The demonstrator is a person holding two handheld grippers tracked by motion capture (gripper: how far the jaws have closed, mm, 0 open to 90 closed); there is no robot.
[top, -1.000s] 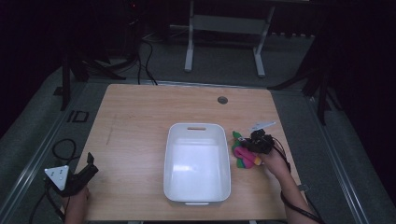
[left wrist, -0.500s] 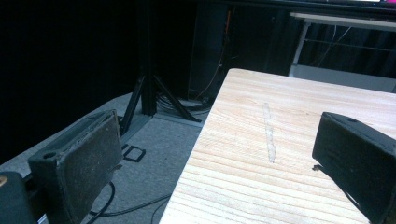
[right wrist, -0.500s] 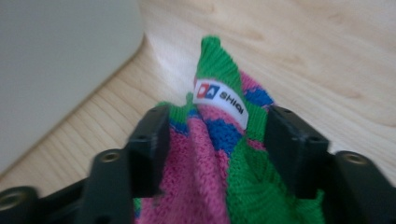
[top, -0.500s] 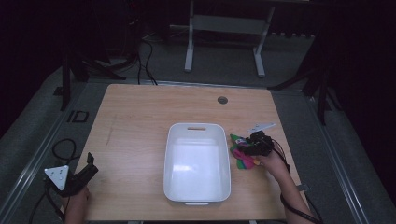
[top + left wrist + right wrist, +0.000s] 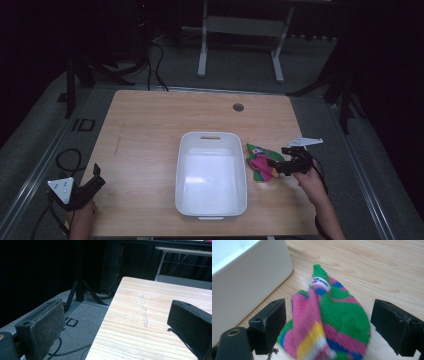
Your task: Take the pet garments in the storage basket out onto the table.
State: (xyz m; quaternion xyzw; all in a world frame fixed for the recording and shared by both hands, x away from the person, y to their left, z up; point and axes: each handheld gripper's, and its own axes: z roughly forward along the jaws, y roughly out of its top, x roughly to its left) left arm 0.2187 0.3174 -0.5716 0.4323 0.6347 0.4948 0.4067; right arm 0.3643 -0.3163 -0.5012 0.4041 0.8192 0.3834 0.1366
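Observation:
A striped knitted sock (image 5: 258, 163), pink, green, yellow and blue, lies bunched on the table just right of the white tub (image 5: 186, 165). In the right gripper view the sock (image 5: 329, 317) sits between the two black jaws, which stand wide apart without pressing it. My right gripper (image 5: 274, 167) is open at the sock's right side, held by a hand from the lower right. My left gripper (image 5: 96, 181) rests at the table's front left corner, open, with nothing between its jaws (image 5: 120, 327).
The white tub's wall (image 5: 244, 282) rises just left of the sock. The wooden table (image 5: 150, 125) has a cable hole (image 5: 238, 107) at the back. Cables and stand legs lie on the grey floor (image 5: 82, 322) to the left.
My right gripper has shifted slightly left and lower onto the sock, which now lies between its jaws. The left gripper has stayed put.

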